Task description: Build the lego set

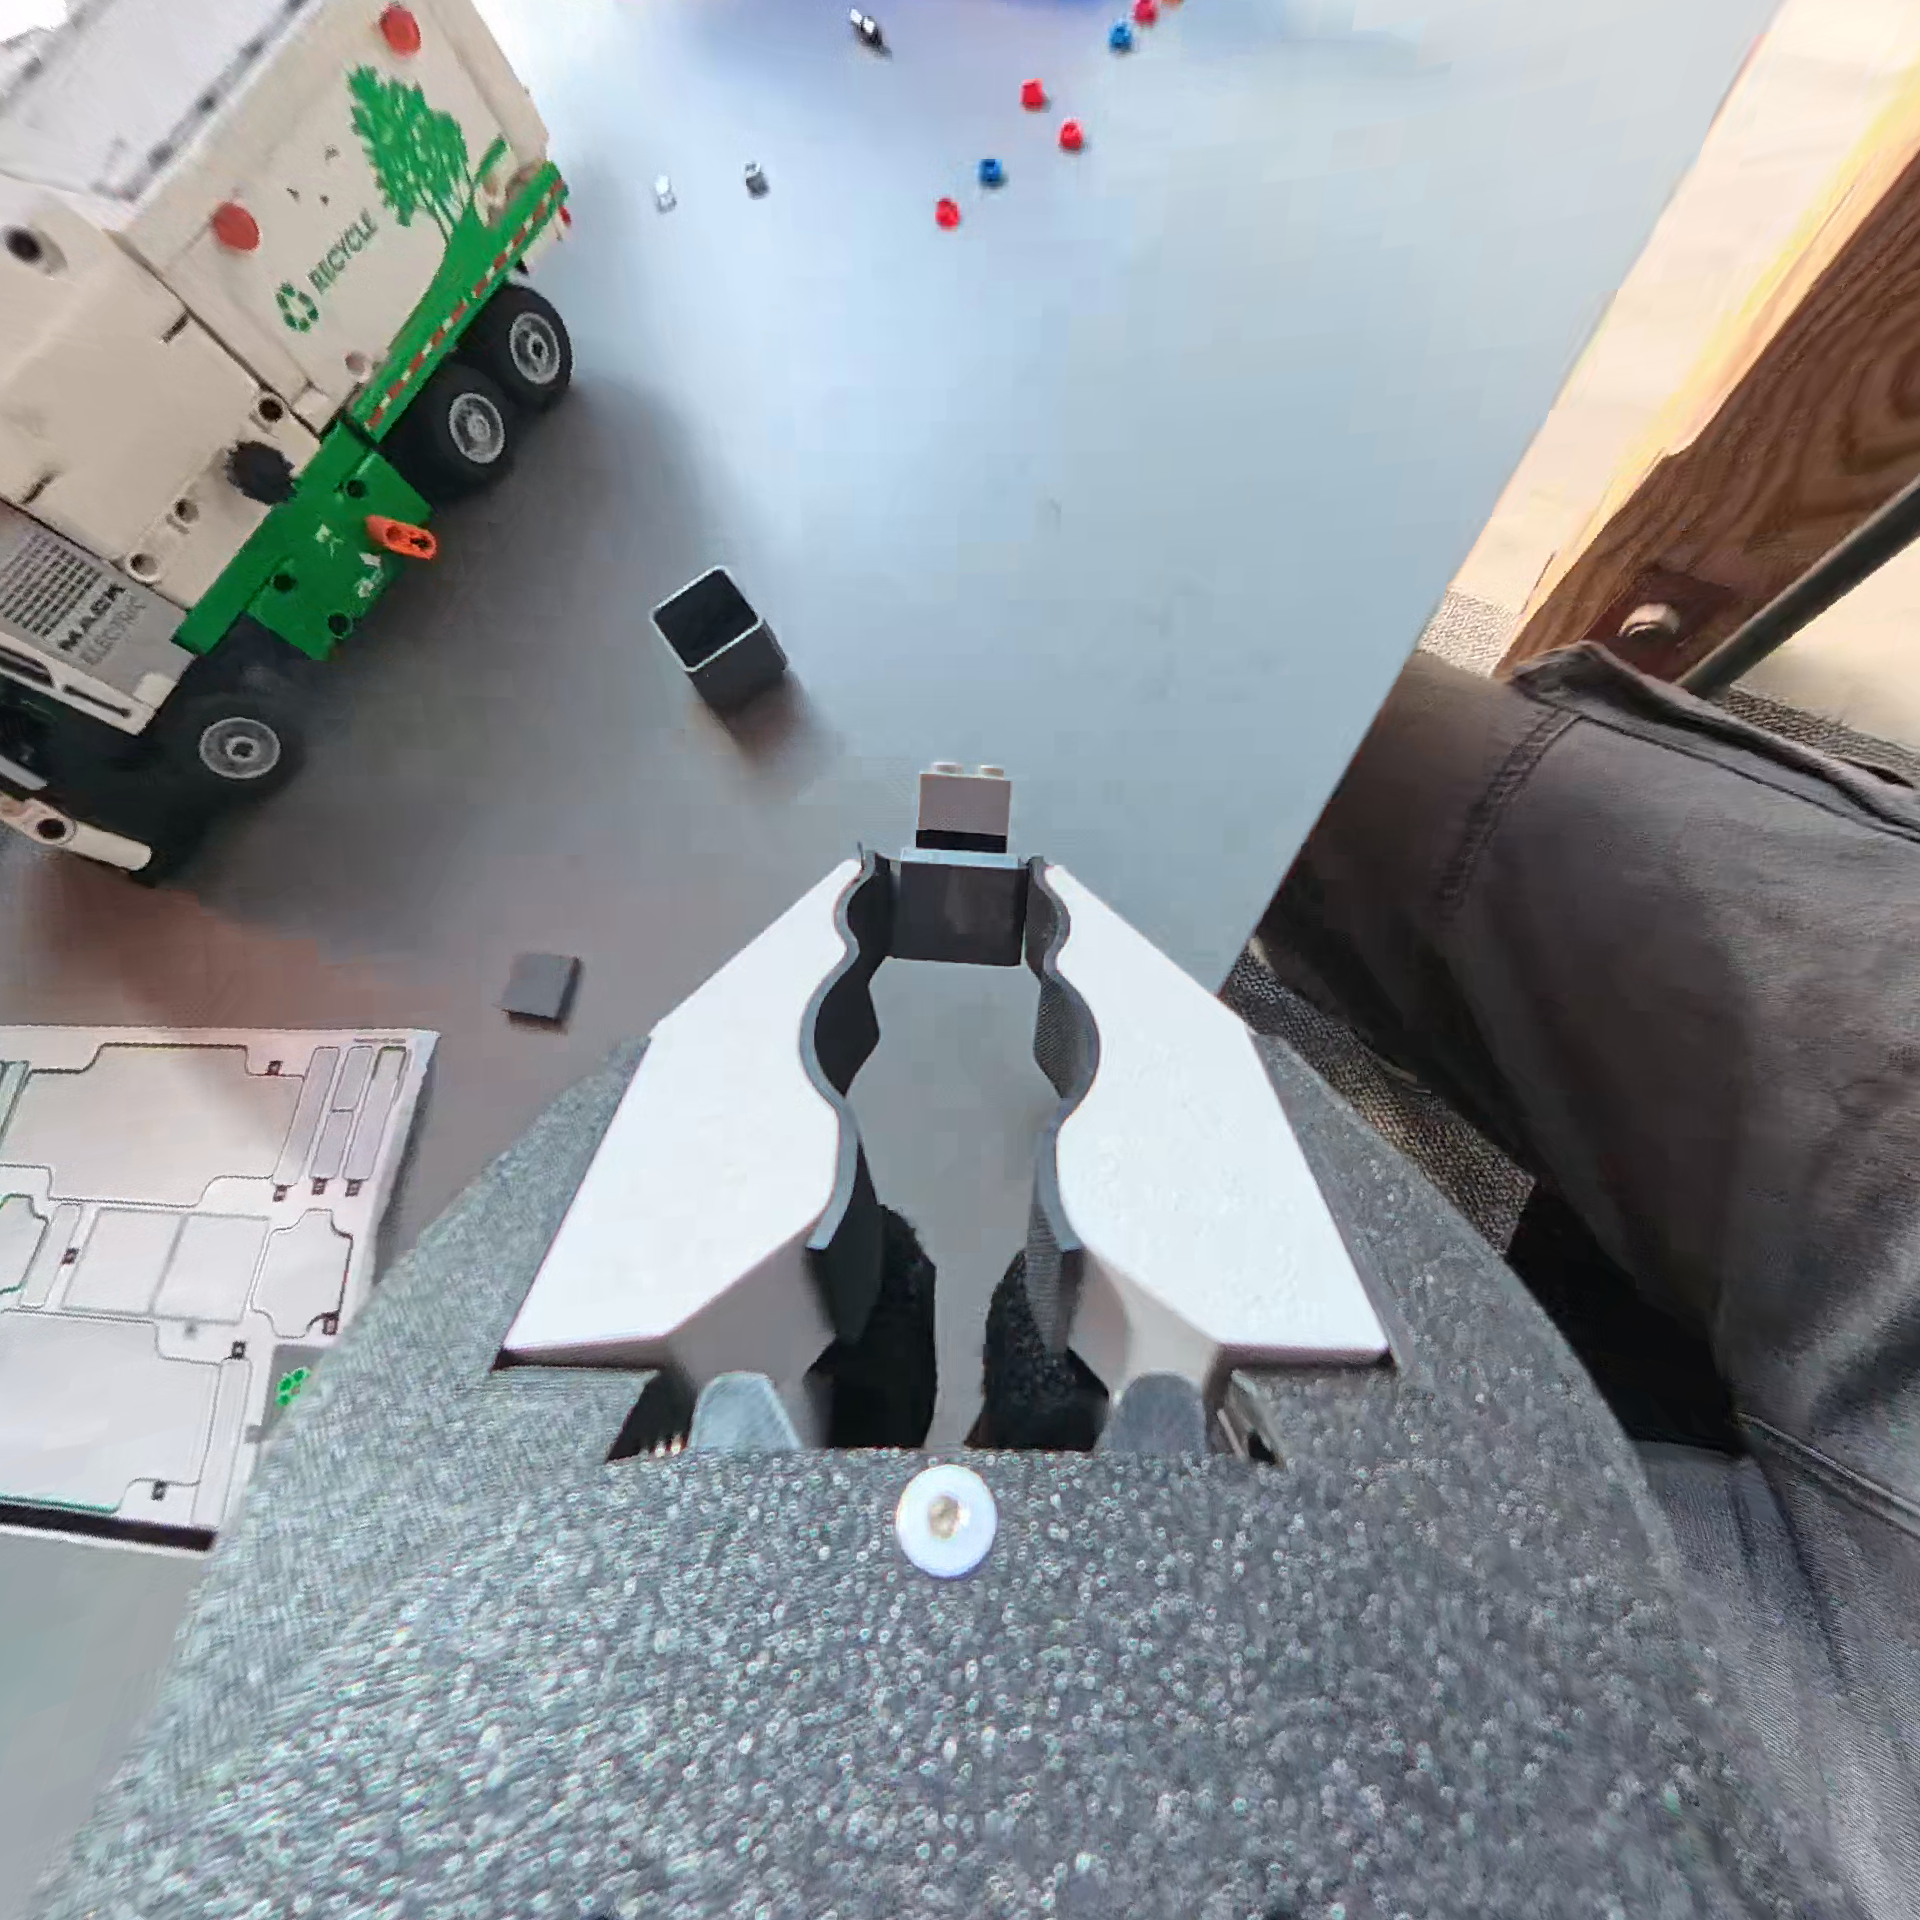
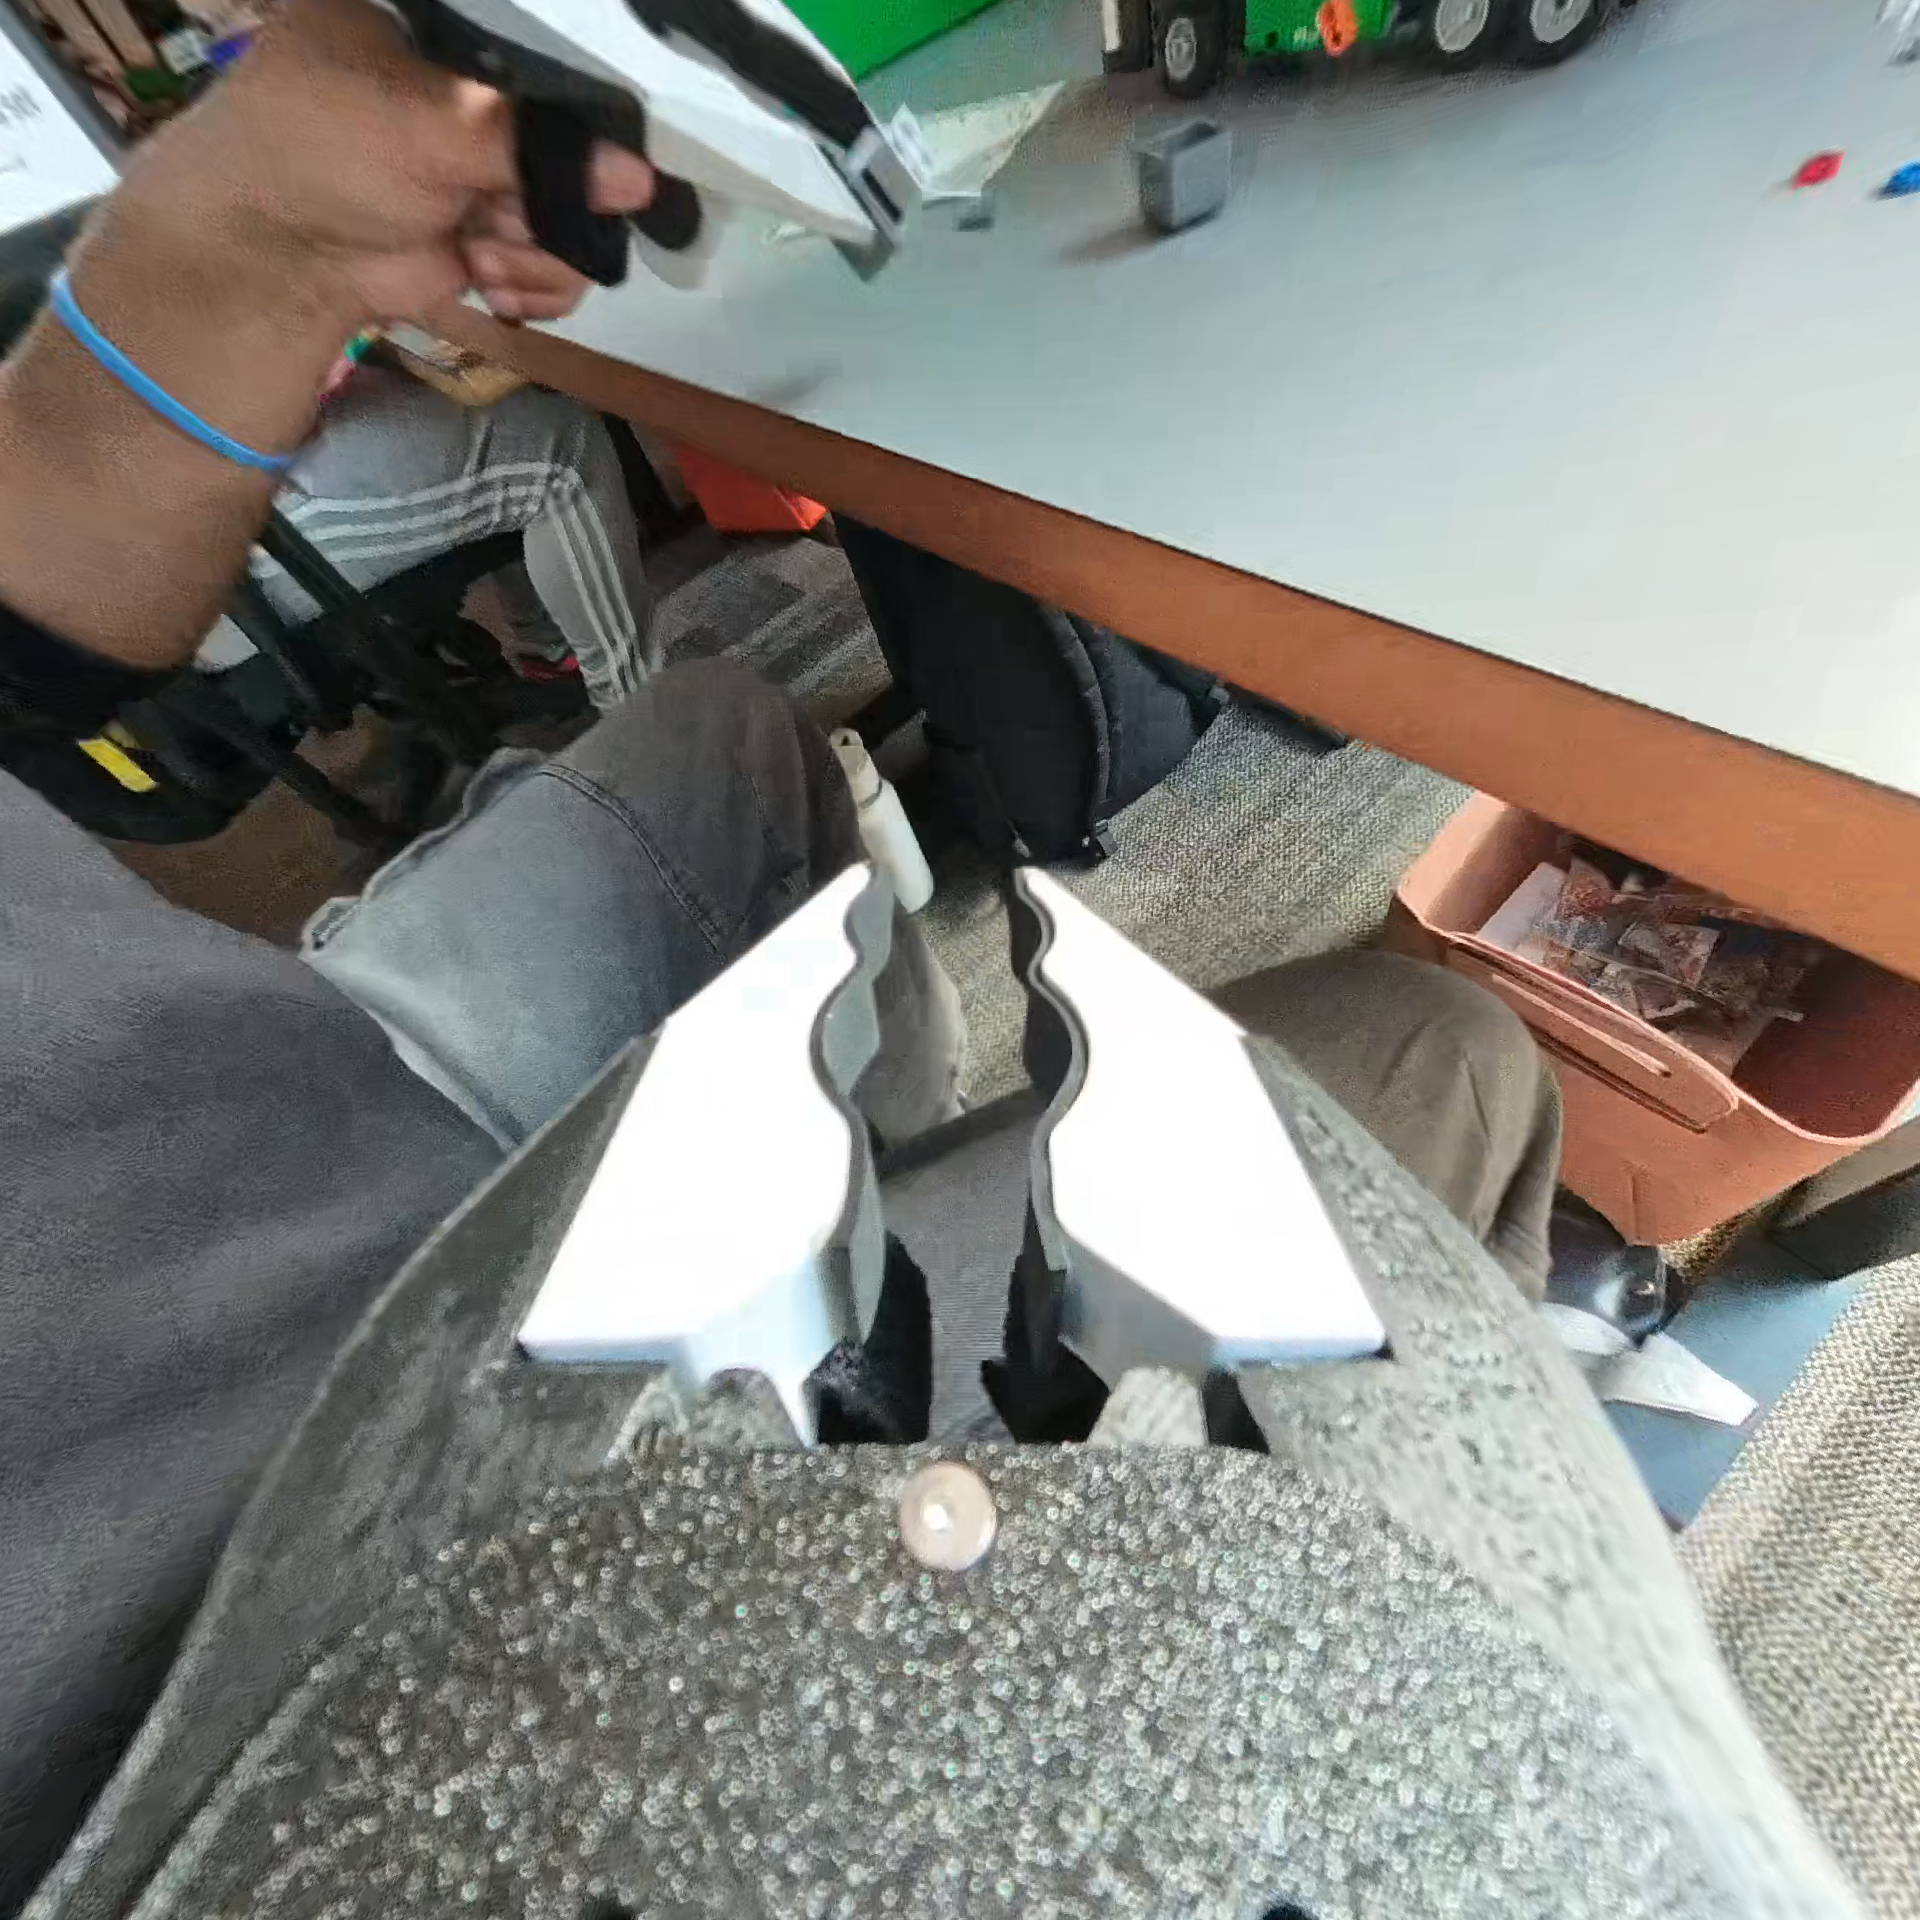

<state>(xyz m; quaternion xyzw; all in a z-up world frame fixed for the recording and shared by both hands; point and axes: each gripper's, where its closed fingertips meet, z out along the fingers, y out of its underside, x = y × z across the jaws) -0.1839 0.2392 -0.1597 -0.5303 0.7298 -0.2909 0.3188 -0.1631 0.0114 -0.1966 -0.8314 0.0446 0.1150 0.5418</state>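
Small grey brick stack (image 1: 961,868) pinched at base by left gripper (image 1: 954,883); judged light, rigid, slippery. Right gripper (image 2: 943,883) held empty, jaws parted, below table (image 2: 1351,436).

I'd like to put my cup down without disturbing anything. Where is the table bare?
The widest bare stretch of grey tabletop lies between the small open grey square box and the scattered red and blue studs, running to the right edge. It is crowded on the left: white-and-green toy truck, white sticker sheet, flat dark grey tile.
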